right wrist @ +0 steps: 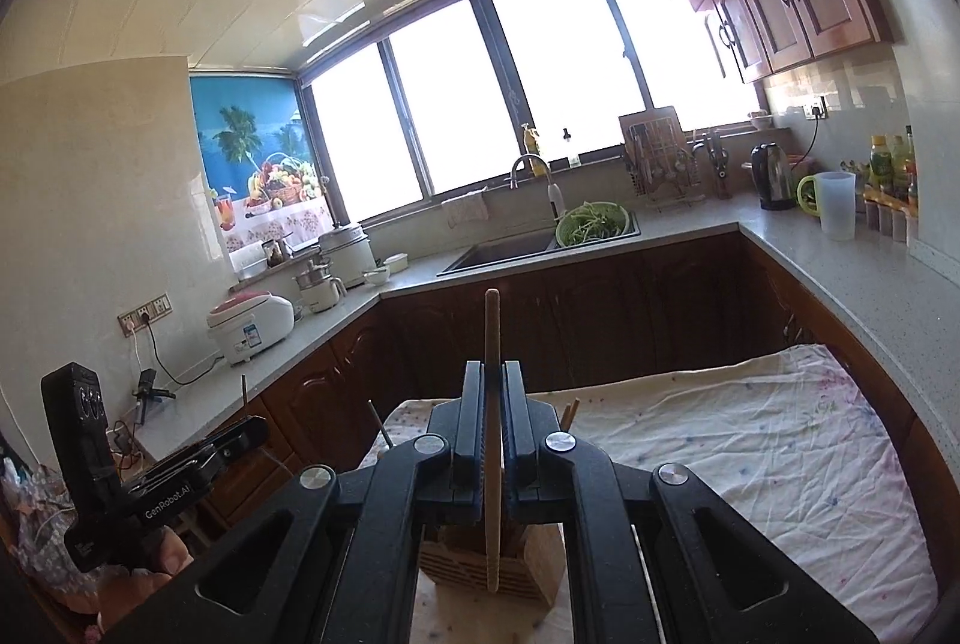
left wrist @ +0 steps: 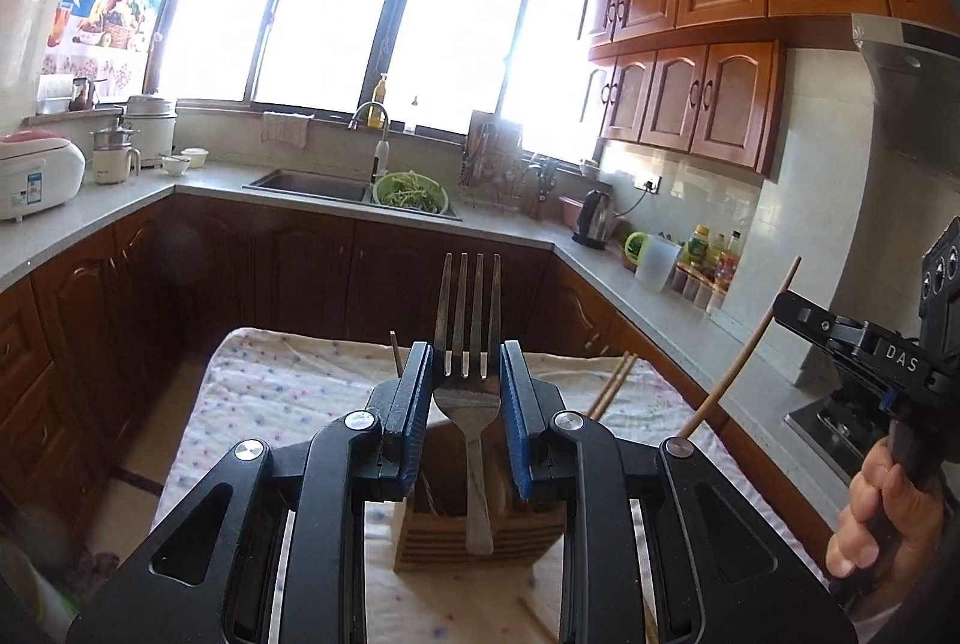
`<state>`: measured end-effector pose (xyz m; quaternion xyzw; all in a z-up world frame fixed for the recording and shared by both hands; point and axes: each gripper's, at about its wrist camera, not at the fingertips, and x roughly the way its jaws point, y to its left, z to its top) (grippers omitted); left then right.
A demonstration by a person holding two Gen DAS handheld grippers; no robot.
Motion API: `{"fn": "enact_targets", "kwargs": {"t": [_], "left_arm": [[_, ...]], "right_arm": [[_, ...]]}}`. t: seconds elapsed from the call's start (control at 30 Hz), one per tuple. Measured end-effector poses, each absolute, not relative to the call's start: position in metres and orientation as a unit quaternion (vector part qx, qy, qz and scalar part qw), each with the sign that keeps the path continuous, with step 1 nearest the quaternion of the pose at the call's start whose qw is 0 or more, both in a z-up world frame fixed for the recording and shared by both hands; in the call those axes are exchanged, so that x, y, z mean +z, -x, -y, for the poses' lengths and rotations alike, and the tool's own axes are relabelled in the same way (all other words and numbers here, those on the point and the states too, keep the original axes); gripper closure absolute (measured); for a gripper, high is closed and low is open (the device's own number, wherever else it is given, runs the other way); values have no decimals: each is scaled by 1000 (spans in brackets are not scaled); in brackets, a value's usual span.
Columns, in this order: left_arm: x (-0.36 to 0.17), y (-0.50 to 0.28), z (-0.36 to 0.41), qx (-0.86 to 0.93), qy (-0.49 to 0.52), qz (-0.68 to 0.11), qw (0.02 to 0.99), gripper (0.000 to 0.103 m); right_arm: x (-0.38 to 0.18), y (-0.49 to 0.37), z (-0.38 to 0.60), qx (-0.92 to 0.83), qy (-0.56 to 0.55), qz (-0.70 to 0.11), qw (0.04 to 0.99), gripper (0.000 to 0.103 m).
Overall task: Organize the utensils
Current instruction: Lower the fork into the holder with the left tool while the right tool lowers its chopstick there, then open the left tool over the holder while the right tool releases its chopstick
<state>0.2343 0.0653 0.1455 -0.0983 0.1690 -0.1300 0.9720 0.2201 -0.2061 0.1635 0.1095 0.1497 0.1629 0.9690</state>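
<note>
The wooden holder [left wrist: 480, 536] is mostly hidden behind the left gripper [left wrist: 467, 374], so can't tell what's inside. Same in the right view, where the chopstick [right wrist: 492, 440] covers its middle. Bottle labels [left wrist: 711, 254] on the counter are too small to read.

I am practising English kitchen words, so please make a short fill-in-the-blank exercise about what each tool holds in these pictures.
1. The left tool holds a metal ____ with its tines up.
2. The right tool holds one wooden ____.
3. Both utensils hang above a slatted wooden ____ on the dotted cloth.
4. The green bowl of vegetables sits in the ____.

Missing words: fork; chopstick; holder; sink
</note>
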Motion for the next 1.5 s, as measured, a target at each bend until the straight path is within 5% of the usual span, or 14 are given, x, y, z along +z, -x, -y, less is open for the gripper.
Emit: {"fn": "enact_targets", "kwargs": {"t": [0.77, 1.3, 1.5], "left_arm": [[41, -314, -40, -76, 99, -253, 959, 82], [35, -313, -27, -80, 85, -270, 956, 82], [38, -312, -28, -82, 88, -282, 952, 79]], "right_arm": [[77, -286, 191, 140, -119, -221, 958, 98], [69, -293, 195, 141, -133, -242, 951, 98], [72, -291, 199, 151, -145, -241, 948, 87]]}}
